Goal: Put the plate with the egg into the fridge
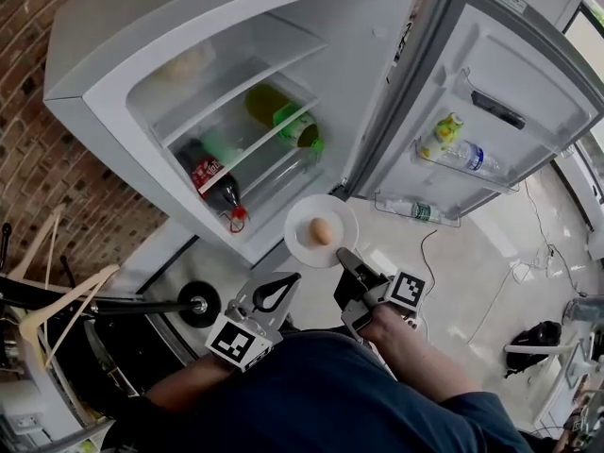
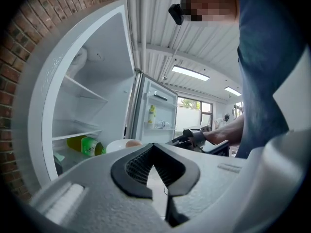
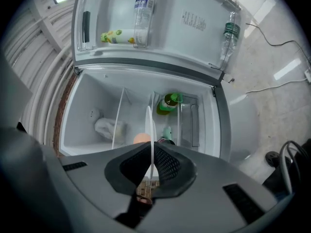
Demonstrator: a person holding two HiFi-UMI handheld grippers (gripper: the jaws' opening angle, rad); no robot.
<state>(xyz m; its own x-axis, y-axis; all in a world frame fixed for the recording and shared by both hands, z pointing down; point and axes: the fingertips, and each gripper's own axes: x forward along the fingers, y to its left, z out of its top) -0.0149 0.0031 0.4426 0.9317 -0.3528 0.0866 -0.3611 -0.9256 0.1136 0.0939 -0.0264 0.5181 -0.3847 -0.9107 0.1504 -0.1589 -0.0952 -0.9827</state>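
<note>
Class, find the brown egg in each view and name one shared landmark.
Head view: brown egg at centre, on the white round plate.
Left gripper view: egg low, left of centre.
Right gripper view: egg low, near centre.
Shared landmark: green plastic bottle lying in the fridge.

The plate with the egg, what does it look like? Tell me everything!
The plate is small, round and white, smooth like china. It is held about level in the air by its near rim, pinched in the shut right claw. One brown egg lies near its middle. It hangs just in front of the open fridge, not yet inside.
</note>
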